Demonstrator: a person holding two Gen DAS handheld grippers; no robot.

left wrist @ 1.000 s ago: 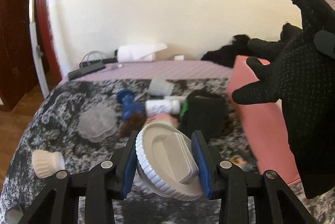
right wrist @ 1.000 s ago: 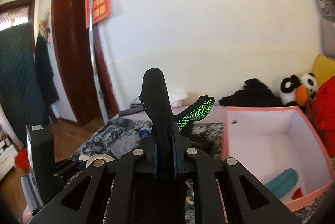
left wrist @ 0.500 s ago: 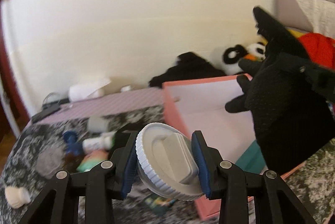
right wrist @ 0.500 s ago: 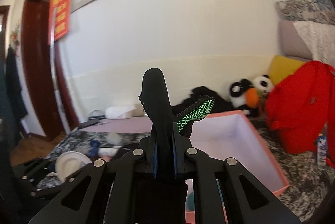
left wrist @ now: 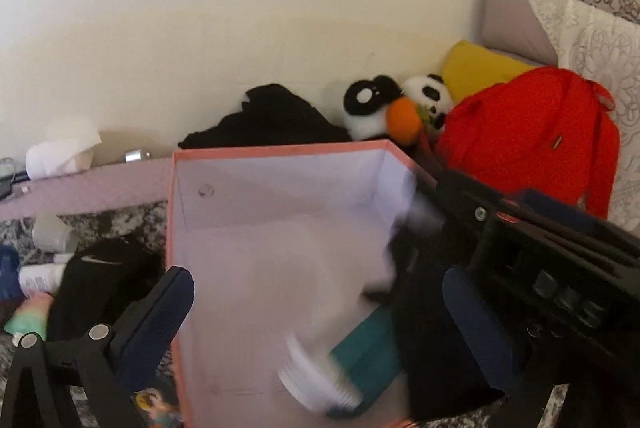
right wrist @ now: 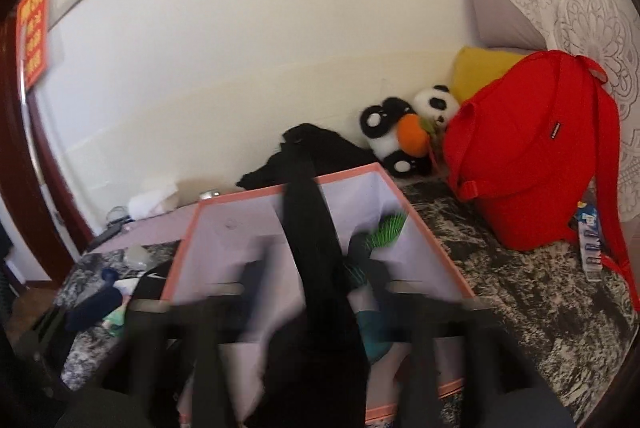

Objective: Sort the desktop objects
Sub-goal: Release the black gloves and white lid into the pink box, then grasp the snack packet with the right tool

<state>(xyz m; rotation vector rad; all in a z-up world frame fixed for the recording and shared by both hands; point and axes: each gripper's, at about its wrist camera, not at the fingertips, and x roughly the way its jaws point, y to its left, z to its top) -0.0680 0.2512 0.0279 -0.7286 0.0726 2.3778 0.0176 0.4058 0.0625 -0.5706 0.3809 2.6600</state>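
Your white ribbed lid (left wrist: 316, 384) shows as a motion-smeared pale disc with a grooved rim, inside the pink box (left wrist: 280, 150), low over the box floor and just beside a teal object (left wrist: 368, 352) lying there; blur hides whether the lid touches the floor. Your left gripper (left wrist: 316, 320) stands wide, its 2 blue-padded fingers (left wrist: 160, 316) far apart with nothing between them, poised over the box's open top. 0.5 s ago those same pads clamped the lid edge-on in front of the camera, so the lid has left the jaws and gone into the box since then. Your right gripper (right wrist: 316, 312) is heavily blurred in its own view; a black glove (right wrist: 308, 228) with a green mesh patch (right wrist: 388, 228) runs up from between its fingers over the box interior, as it did 0.5 s and 1.0 s ago, but the blur leaves it unclear whether the jaws are pinched on it now, so I cannot tell its state. In the left wrist view the right tool's black body (left wrist: 540, 260) crosses the box's right wall. Both cameras have swung toward the box compared with 1.0 s ago: the cluttered bedspread items, including a black sock (left wrist: 100, 280) and a white bottle (left wrist: 40, 278), now sit at the far left. Behind the box lie a panda toy (left wrist: 396, 104) and a red backpack (left wrist: 528, 132).
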